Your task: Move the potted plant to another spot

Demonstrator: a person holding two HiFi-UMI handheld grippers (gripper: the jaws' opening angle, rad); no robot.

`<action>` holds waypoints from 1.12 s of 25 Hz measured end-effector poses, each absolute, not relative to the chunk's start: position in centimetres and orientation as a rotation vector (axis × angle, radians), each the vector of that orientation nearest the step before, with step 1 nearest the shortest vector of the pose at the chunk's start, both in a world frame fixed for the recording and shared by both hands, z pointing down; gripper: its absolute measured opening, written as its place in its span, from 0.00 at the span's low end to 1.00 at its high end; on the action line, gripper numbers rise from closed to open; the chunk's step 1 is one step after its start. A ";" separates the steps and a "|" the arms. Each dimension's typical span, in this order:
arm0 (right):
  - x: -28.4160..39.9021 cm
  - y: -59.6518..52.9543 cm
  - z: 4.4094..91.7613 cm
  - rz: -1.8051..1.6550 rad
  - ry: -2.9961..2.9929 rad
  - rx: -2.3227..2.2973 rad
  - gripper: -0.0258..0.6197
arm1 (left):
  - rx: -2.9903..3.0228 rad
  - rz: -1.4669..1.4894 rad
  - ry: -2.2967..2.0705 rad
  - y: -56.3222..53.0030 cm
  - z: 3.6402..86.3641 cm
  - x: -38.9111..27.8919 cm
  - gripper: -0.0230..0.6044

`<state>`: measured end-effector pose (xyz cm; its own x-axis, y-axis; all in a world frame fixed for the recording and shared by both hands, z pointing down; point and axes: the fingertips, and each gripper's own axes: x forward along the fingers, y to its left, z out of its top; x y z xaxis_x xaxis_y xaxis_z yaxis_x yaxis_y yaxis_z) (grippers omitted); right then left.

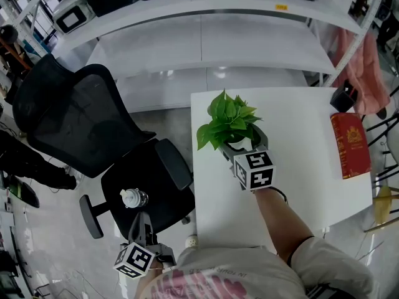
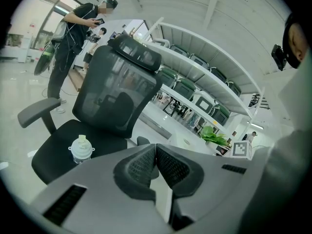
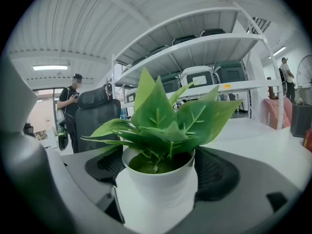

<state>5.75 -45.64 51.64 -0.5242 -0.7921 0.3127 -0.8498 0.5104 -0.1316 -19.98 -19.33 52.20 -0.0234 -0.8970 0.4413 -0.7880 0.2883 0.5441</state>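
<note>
White desk, potted plant between the right tongs. To the right of those tongs, a red book flat near the edge. Beyond it, a dark object at the corner.

The head view looks steeply down on table and chair. The right gripper view sits close behind its fingers, plant between them; the left faces that same chair beyond its fingers.

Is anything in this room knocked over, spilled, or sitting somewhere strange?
Only one thing: a small bottle stands upright on the seat of the black office chair, an odd place for it. The potted plant stands upright on the white table, with nothing spilled around it.
</note>
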 end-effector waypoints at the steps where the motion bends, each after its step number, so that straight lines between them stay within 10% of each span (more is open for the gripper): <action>1: 5.9 -45.6 51.5 0.399 -2.541 1.407 0.77 | 1.521 -0.190 -1.822 -19.5 52.1 -19.9 0.08; 28: 7.5 -41.1 45.3 0.352 -2.592 1.582 0.77 | 1.667 -0.267 -1.740 -20.8 49.3 -20.4 0.08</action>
<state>7.45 -41.14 45.30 -0.4616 -0.8664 0.1906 -0.8858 0.4388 -0.1511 -20.44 -20.80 49.34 0.0753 -0.9378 0.3390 -0.7934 0.1496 0.5901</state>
